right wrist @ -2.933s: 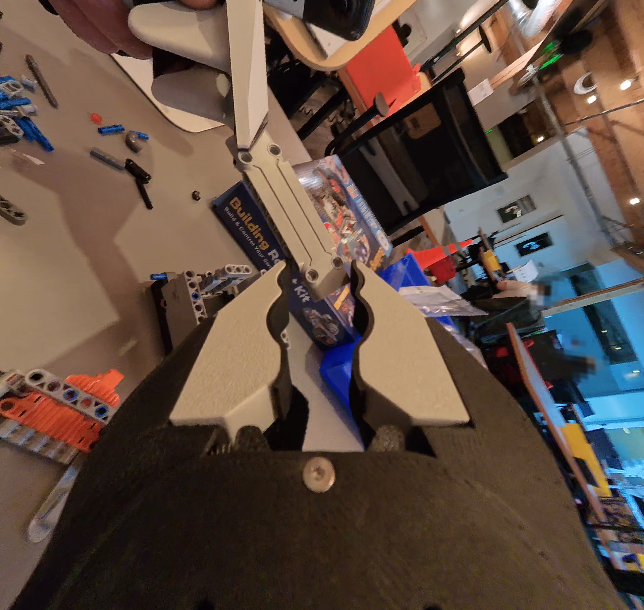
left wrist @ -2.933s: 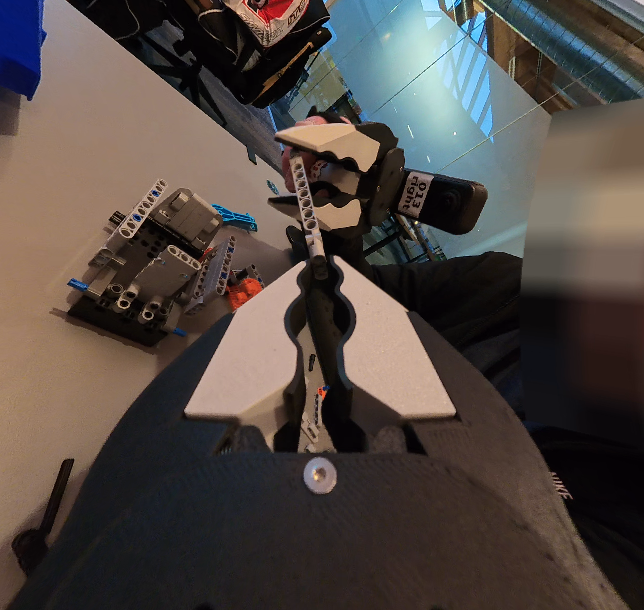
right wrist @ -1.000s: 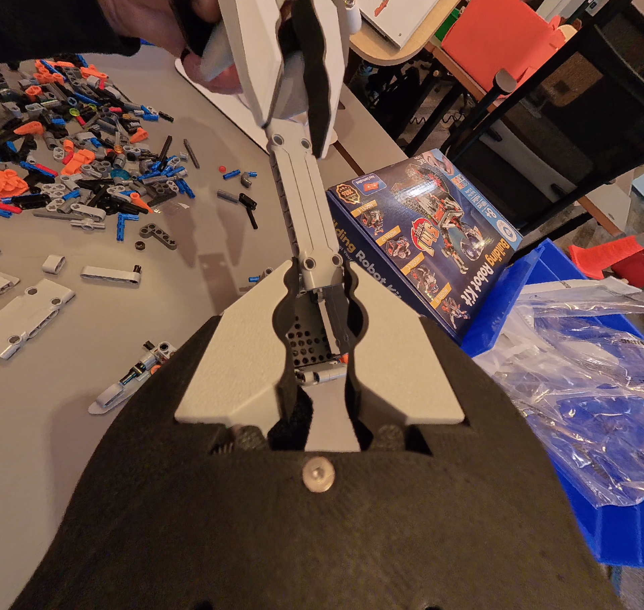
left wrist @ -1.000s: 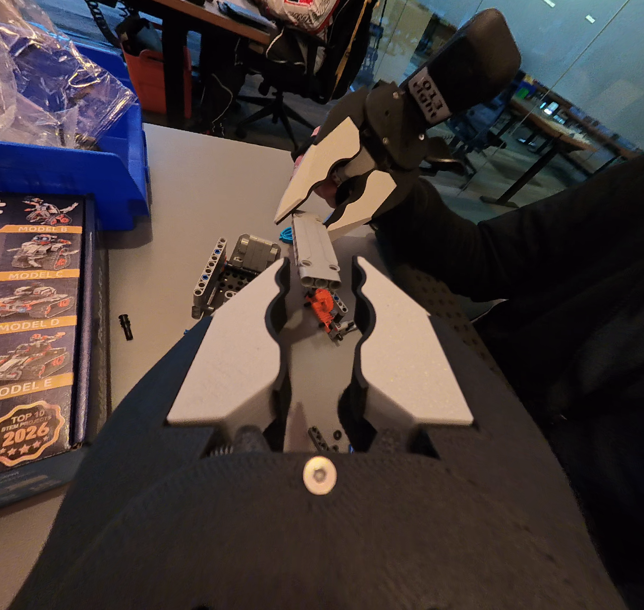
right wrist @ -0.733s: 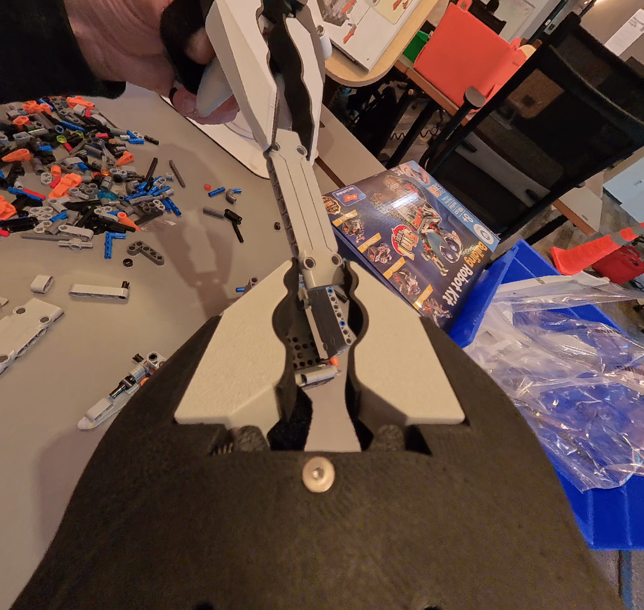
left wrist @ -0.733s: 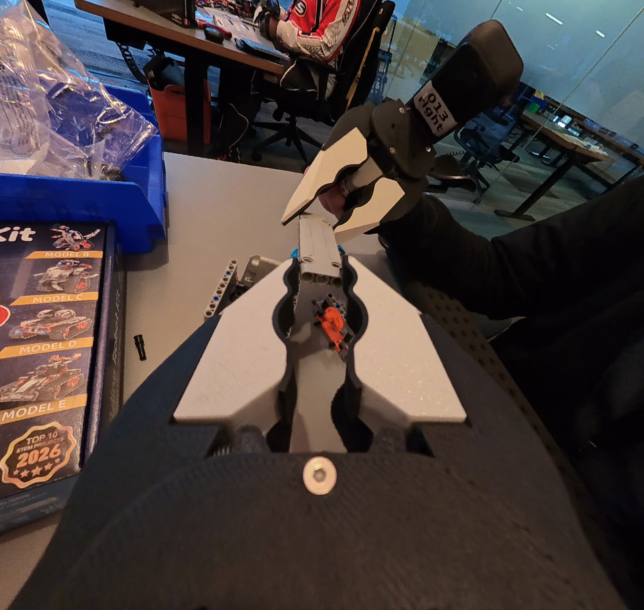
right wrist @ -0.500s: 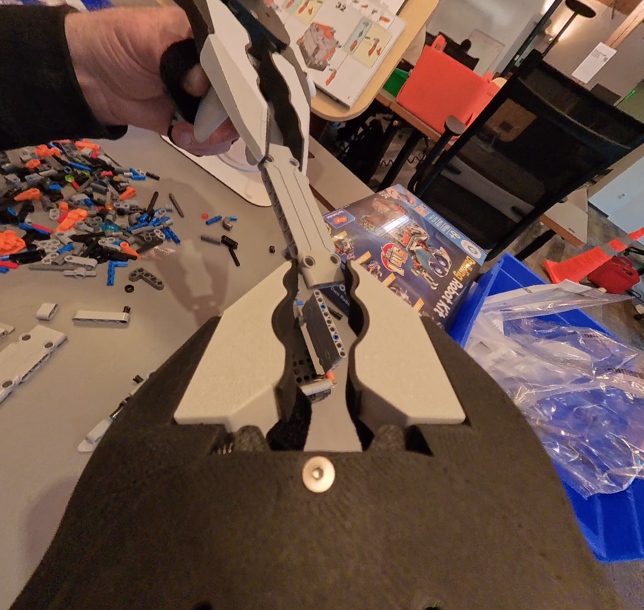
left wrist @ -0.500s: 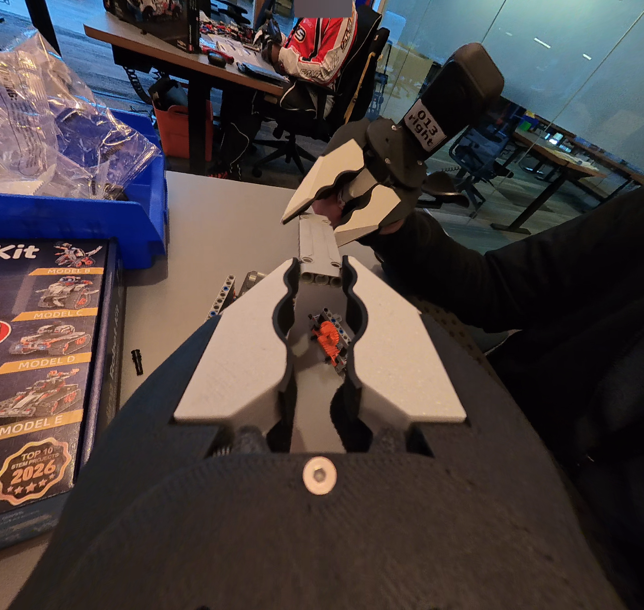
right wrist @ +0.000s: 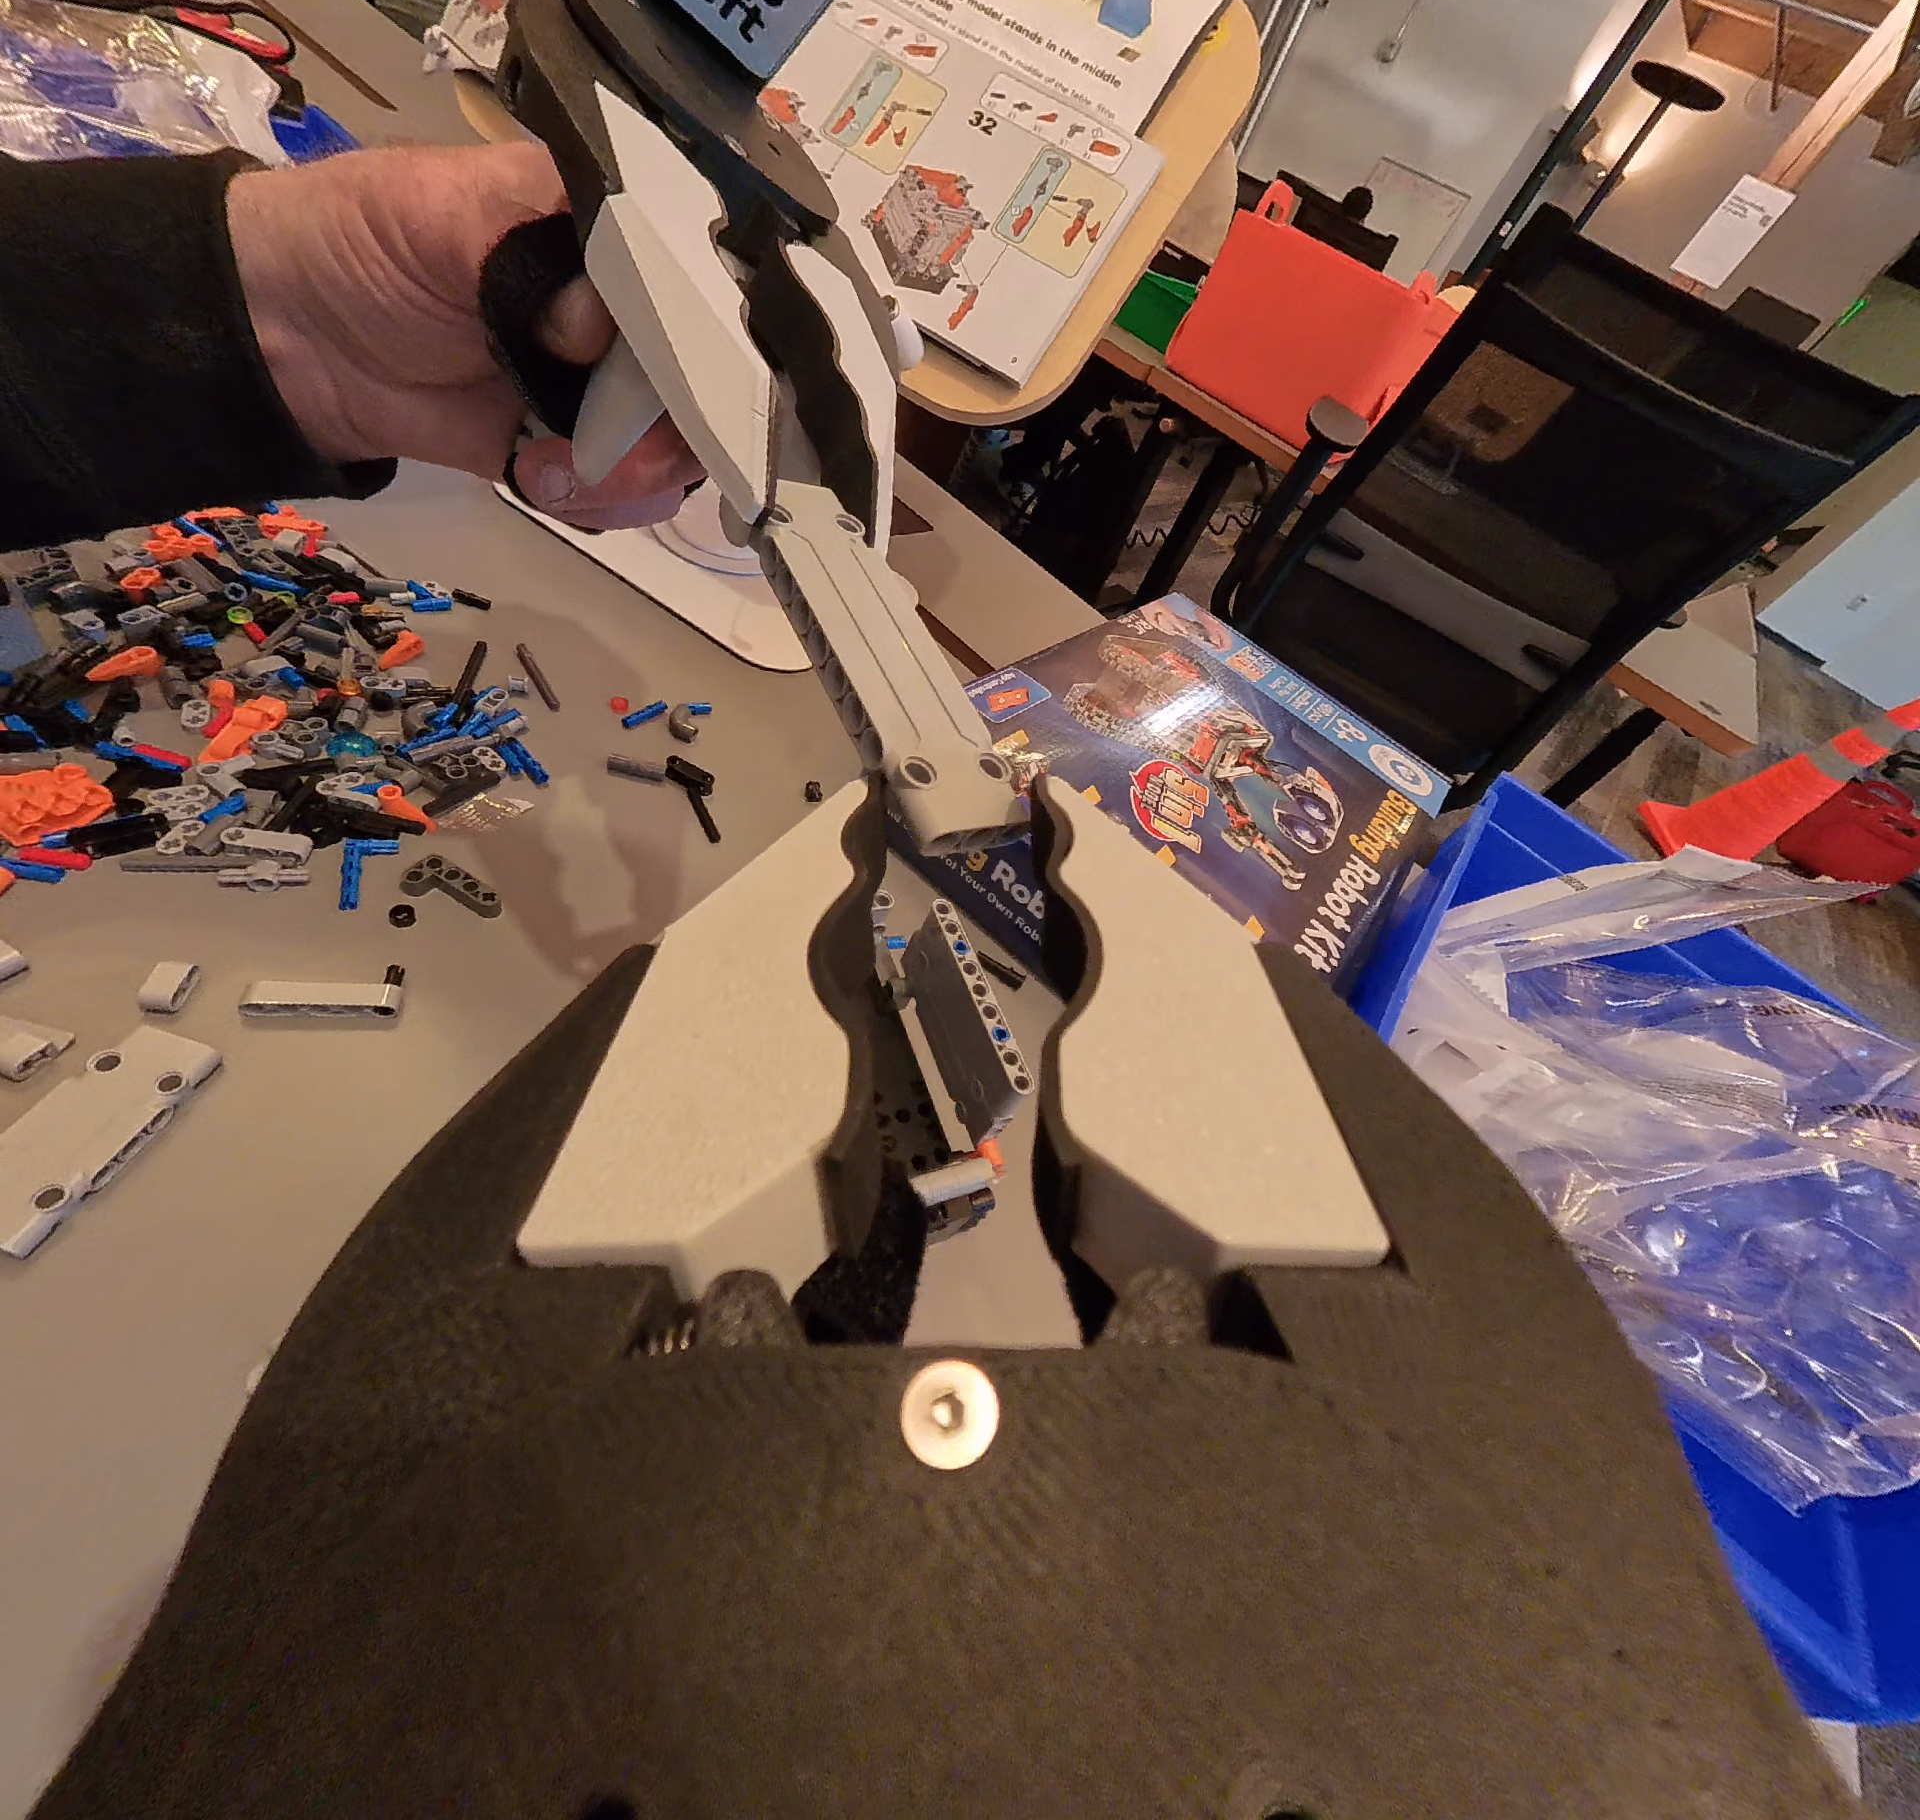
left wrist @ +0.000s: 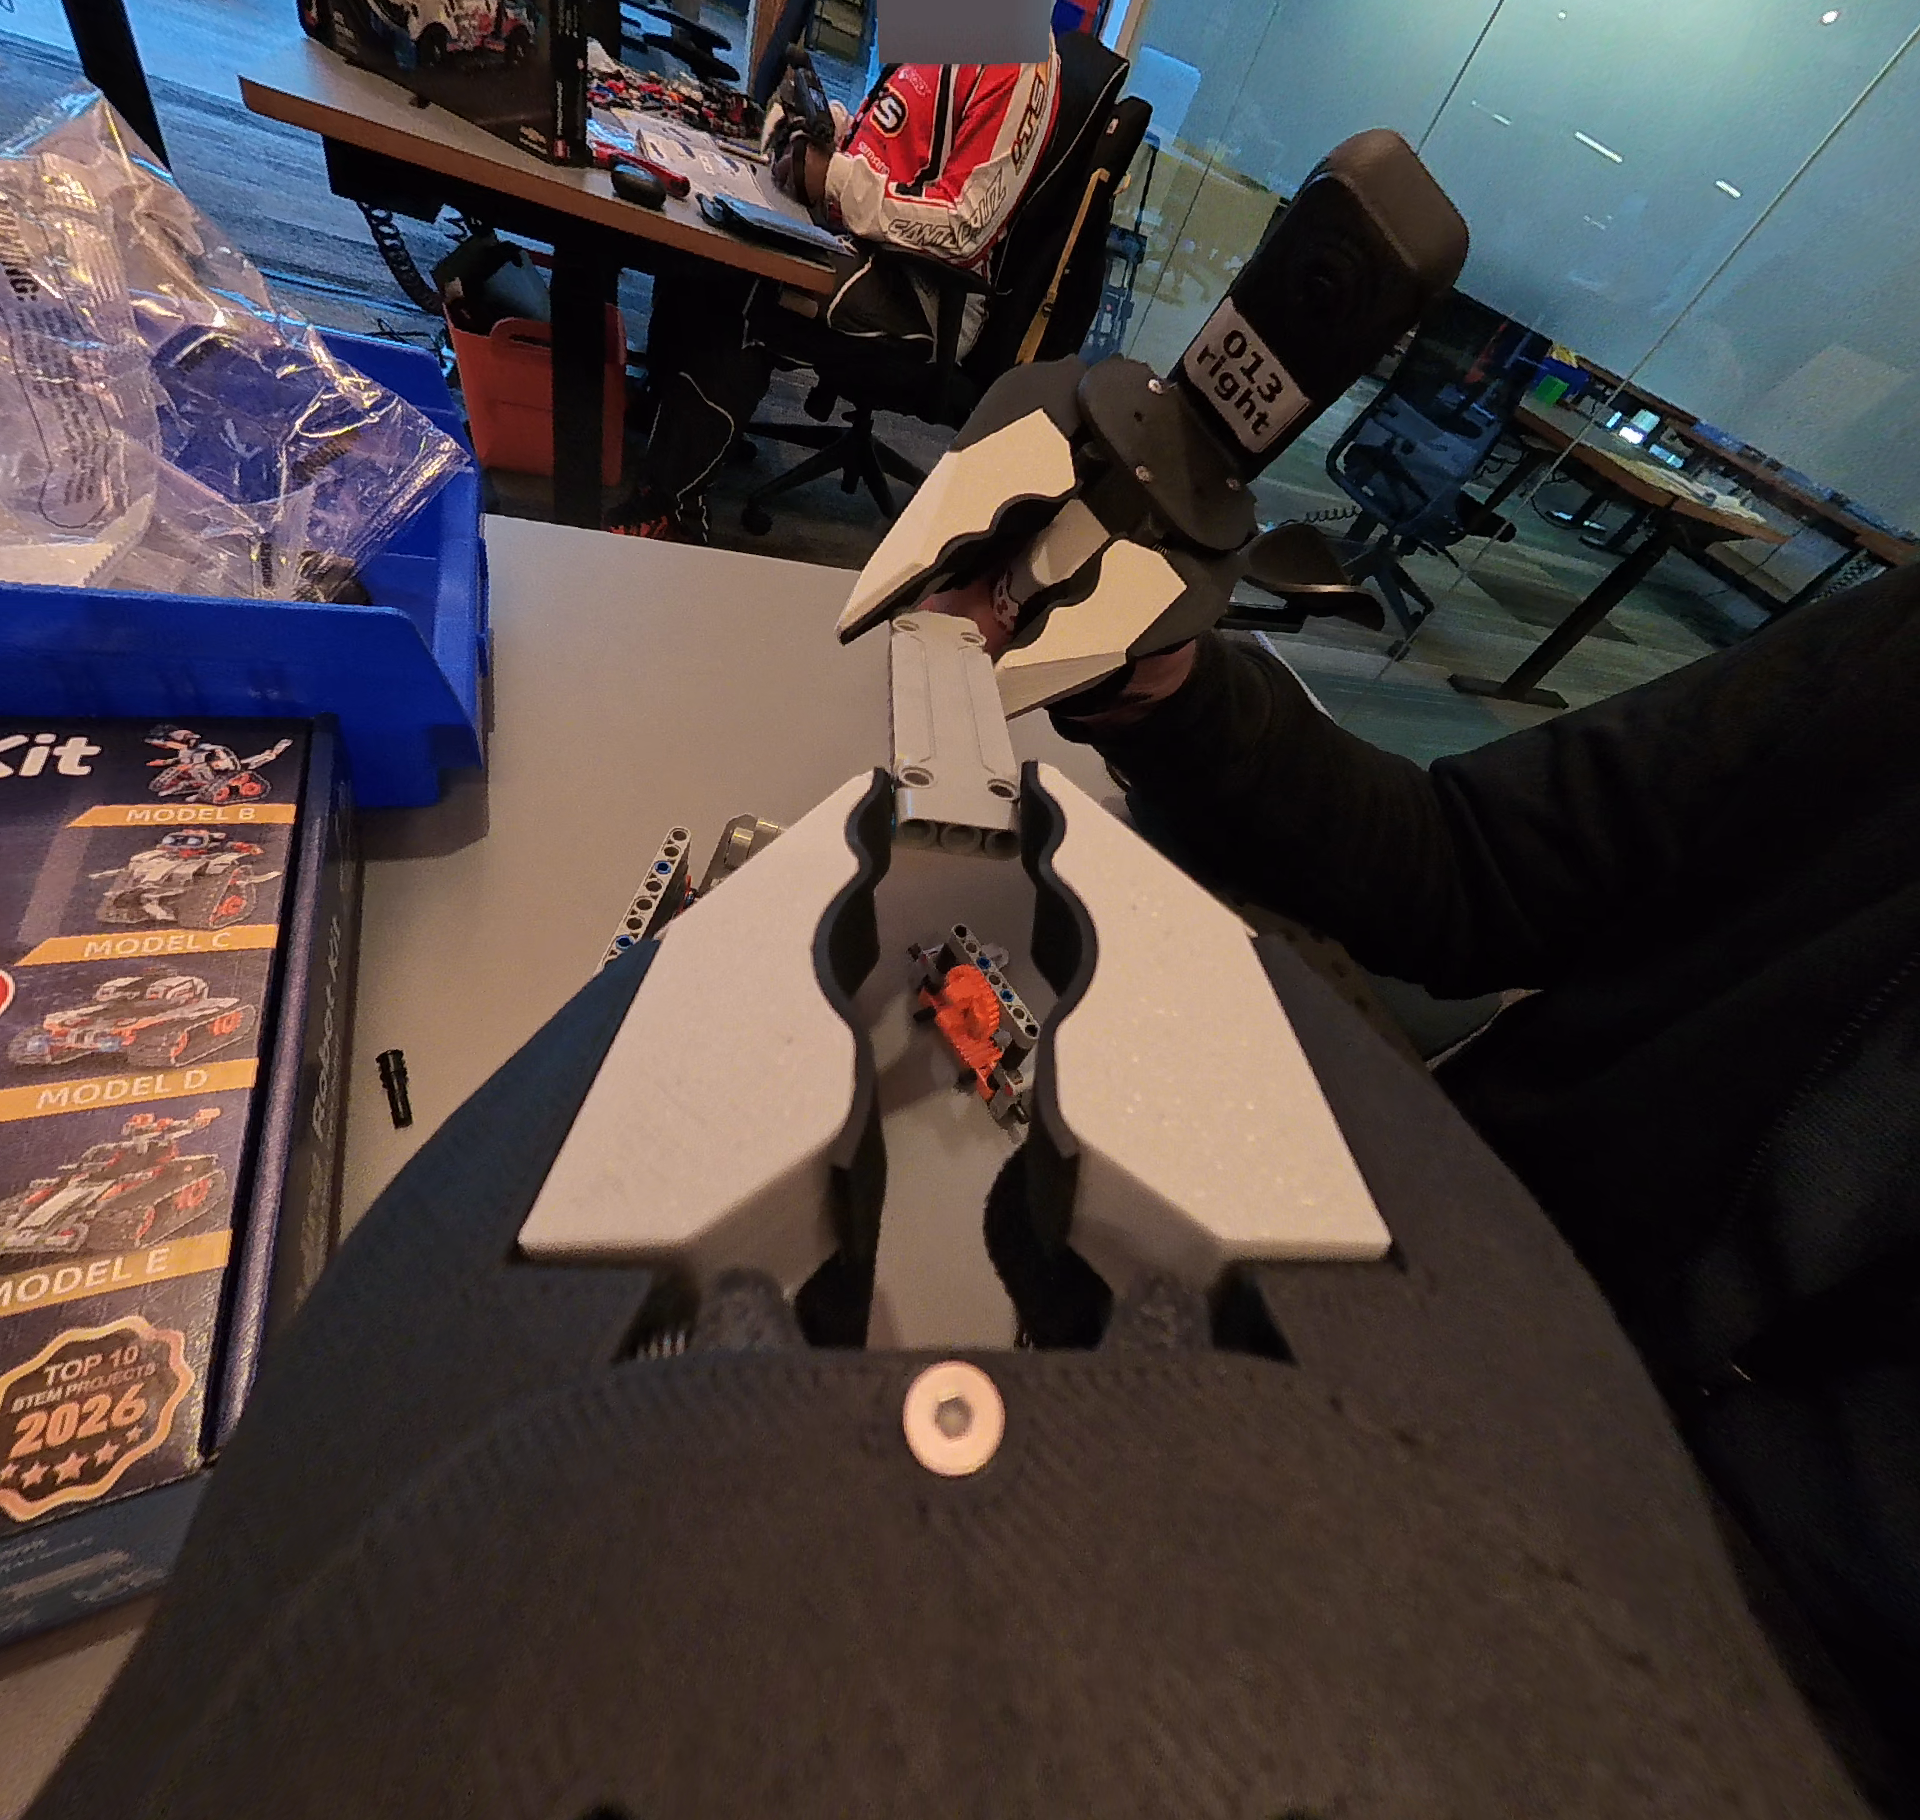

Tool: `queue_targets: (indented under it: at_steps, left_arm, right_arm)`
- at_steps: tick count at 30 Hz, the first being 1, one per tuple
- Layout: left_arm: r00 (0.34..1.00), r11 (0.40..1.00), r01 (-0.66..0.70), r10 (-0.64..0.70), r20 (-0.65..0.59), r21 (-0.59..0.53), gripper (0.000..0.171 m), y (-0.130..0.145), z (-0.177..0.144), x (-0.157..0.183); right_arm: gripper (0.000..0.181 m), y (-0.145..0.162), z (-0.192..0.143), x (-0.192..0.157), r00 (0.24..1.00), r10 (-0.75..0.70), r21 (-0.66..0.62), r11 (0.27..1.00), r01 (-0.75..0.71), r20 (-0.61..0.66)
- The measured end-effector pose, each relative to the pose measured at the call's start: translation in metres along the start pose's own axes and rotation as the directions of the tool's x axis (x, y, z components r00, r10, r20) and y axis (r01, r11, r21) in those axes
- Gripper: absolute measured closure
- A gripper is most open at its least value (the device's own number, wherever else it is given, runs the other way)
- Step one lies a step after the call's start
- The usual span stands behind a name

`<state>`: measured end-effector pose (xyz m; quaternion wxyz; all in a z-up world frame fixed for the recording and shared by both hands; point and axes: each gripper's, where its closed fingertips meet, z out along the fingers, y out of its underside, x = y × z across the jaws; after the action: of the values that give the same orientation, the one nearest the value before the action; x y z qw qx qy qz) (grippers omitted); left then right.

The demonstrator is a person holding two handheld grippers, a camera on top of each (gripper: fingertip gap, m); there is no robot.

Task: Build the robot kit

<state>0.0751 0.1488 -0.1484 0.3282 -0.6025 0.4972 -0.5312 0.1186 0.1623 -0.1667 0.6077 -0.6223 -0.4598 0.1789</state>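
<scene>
A long light-grey panel piece [left wrist: 948, 721] hangs in the air between my two grippers. My left gripper [left wrist: 951, 804] is shut on its near end. In that view my right gripper [left wrist: 925, 653] grips the far end. In the right wrist view the panel [right wrist: 883, 669] runs from my right gripper [right wrist: 956, 804], shut on one end, up to my left gripper [right wrist: 821, 523]. Below on the table [left wrist: 644, 648] lie a grey and black part-built model [right wrist: 966, 1032] and a small orange gear assembly [left wrist: 971, 1017].
A blue kit box [left wrist: 156, 1043] [right wrist: 1195, 731] lies next to a blue bin [left wrist: 260, 648] [right wrist: 1507, 897] of plastic bags. A pile of loose parts [right wrist: 260, 710], a spare grey panel [right wrist: 94, 1136] and an instruction booklet [right wrist: 987, 160] are on the left. A person sits at a far desk [left wrist: 935, 160].
My left gripper closed on the panel's free end about a second ago. Since then both grippers have held the panel and risen a little above the table.
</scene>
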Motion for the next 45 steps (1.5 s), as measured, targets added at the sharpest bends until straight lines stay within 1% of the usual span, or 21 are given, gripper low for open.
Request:
queue_targets:
  at_steps: [5, 12, 15, 21, 25, 27, 31, 33, 45]
  left_arm:
    - [1.0, 1.0, -0.01, 0.01, 0.002, -0.014, 0.149, 0.001, -0.003, 0.001]
    - [0.998, 0.996, -0.055, 0.057, 0.032, -0.071, 0.149, 0.004, -0.009, 0.004]
    - [0.997, 0.994, -0.068, 0.071, 0.037, -0.089, 0.149, 0.005, -0.011, 0.006]
    - [0.99, 0.98, -0.105, 0.118, 0.073, -0.171, 0.149, 0.012, -0.011, 0.007]
    - [0.986, 0.969, -0.136, 0.152, 0.062, -0.204, 0.149, 0.015, -0.009, 0.013]
    - [0.984, 0.962, -0.148, 0.167, 0.065, -0.229, 0.15, 0.018, -0.008, 0.014]
    - [0.978, 0.943, -0.169, 0.196, 0.071, -0.286, 0.15, 0.026, -0.005, 0.015]
    - [0.976, 0.938, -0.175, 0.206, 0.075, -0.3, 0.15, 0.027, -0.004, 0.015]
    - [0.975, 0.935, -0.178, 0.209, 0.071, -0.308, 0.15, 0.028, -0.005, 0.016]
  right_arm:
    - [0.155, 0.001, 0.001, -0.006, 0.999, 0.013, 0.0, 1.0, -0.013, 0.039]
    - [0.155, 0.0, 0.003, -0.016, 0.991, 0.057, 0.013, 0.998, -0.059, 0.121]
    - [0.153, 0.0, 0.003, -0.022, 0.982, 0.089, 0.017, 0.995, -0.093, 0.168]
    - [0.15, 0.001, 0.006, -0.027, 0.973, 0.109, 0.013, 0.993, -0.114, 0.202]
    - [0.143, 0.001, 0.008, -0.034, 0.96, 0.137, 0.003, 0.99, -0.142, 0.245]
    - [0.144, 0.003, 0.009, -0.038, 0.959, 0.128, -0.008, 0.991, -0.13, 0.254]
    - [0.155, 0.005, 0.01, -0.046, 0.953, 0.105, -0.023, 0.994, -0.103, 0.283]
    - [0.156, 0.007, 0.011, -0.048, 0.952, 0.099, -0.037, 0.995, -0.092, 0.29]
    - [0.157, 0.007, 0.012, -0.05, 0.951, 0.094, -0.035, 0.996, -0.088, 0.296]
